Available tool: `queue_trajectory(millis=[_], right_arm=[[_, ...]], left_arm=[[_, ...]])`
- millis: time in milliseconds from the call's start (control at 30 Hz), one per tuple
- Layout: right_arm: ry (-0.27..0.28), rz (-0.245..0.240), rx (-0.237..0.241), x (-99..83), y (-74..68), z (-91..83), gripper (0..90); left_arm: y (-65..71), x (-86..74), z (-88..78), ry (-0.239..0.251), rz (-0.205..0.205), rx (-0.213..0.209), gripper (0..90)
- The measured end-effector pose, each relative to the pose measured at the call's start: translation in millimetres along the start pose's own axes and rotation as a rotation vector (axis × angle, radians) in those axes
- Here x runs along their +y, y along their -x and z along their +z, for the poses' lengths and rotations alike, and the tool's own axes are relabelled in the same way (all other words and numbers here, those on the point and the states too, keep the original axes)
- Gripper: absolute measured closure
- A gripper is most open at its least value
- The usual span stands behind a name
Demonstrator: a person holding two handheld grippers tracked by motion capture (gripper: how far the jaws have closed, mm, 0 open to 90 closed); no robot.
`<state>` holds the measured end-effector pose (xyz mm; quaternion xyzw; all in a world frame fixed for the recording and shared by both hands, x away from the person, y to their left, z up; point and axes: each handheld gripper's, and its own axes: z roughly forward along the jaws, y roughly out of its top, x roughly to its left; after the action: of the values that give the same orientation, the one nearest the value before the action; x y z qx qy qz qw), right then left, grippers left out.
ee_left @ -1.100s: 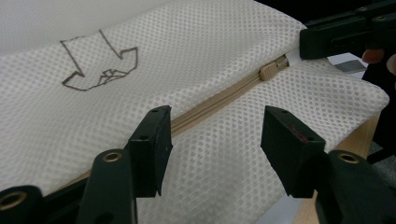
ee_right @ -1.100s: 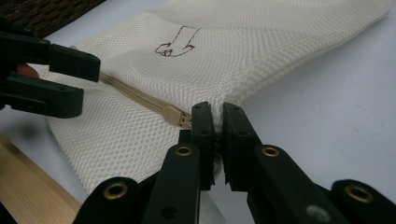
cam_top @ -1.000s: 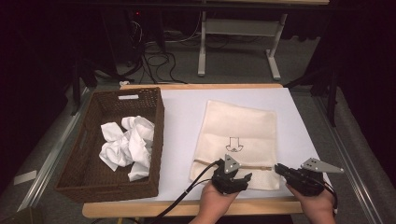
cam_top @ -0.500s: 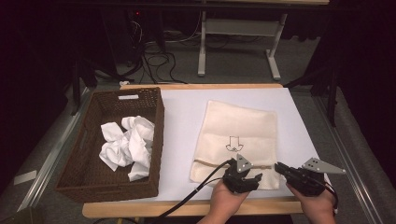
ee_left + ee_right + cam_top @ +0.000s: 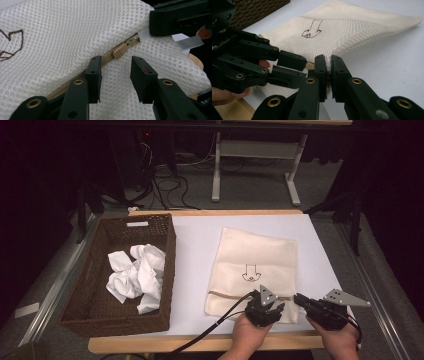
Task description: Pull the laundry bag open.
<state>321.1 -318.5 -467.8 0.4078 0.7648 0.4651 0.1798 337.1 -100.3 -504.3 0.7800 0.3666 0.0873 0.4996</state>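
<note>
A cream mesh bag point(image 5: 255, 265) with a small drawn mark lies flat on the white table. Its zipper runs along the near edge, and the tan zipper pull point(image 5: 120, 50) sits near the right end. My left gripper point(image 5: 115, 62) is open just short of the pull. Its jaws have just been closing, with only mesh and zipper tape between them. My right gripper point(image 5: 329, 63) is shut on the bag's near right corner, close beside the left gripper point(image 5: 295, 66). In the high view both grippers point(image 5: 265, 306) point(image 5: 302, 301) sit at the bag's near edge.
A brown wicker basket point(image 5: 90, 270) stands at the left with crumpled white cloths point(image 5: 135, 275) inside. The table's wooden front edge point(image 5: 200, 345) runs just below the hands. Bare white tabletop point(image 5: 195, 240) lies between basket and bag.
My left gripper has slid right along the bag's near edge toward the right gripper, and its jaws have narrowed. The right gripper has stayed put.
</note>
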Motion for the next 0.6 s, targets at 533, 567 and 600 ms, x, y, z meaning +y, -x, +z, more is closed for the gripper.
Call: queue_trajectory(millis=[533,567,600], right_arm=[[0.002,-0.002,-0.002,0.0,-0.1,0.3,85.6],[0.003,-0.003,-0.002,0.1,-0.4,0.2,85.6],[0.003,-0.007,-0.002,0.2,-0.2,0.3,85.6]], left_arm=[[8.2,4.7,0.5,0.031,0.019,-0.009,83.5],[8.7,4.7,-0.1,0.032,0.027,-0.010,84.6],[9.6,4.7,-0.4,0.035,0.026,-0.014,85.6]])
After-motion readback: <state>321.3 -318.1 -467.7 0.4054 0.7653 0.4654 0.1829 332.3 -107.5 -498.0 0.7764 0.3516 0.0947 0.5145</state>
